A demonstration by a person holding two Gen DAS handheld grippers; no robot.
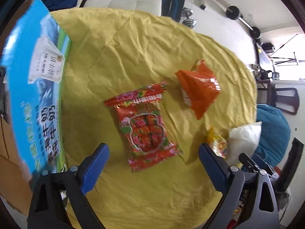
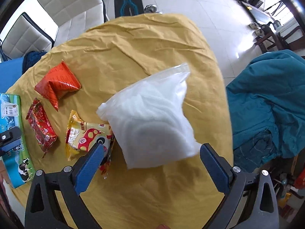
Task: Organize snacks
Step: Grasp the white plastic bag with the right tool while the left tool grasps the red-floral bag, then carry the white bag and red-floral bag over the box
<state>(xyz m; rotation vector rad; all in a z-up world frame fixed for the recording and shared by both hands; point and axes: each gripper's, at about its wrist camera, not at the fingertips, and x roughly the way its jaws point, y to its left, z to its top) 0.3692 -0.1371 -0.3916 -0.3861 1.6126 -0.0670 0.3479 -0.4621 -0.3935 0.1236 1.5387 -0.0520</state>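
On the yellow cloth lies a red flowered snack packet [image 1: 147, 126], right in front of my open left gripper [image 1: 153, 149], which holds nothing. An orange packet [image 1: 198, 89] lies farther right, and a yellow packet [image 1: 217, 143] sits by the right finger next to a white plastic bag [image 1: 244, 141]. In the right wrist view the white plastic bag [image 2: 152, 118] lies just ahead of my open right gripper [image 2: 151, 150]. Left of it are the yellow packet [image 2: 85, 135], the red packet [image 2: 41, 129] and the orange packet [image 2: 57, 84].
A blue and green milk carton box [image 1: 36, 87] stands at the table's left edge; it shows again [image 2: 13, 133] at the far left. A teal cloth [image 2: 266, 103] hangs beyond the right edge. White chairs [image 2: 63, 9] and gym weights stand behind the table.
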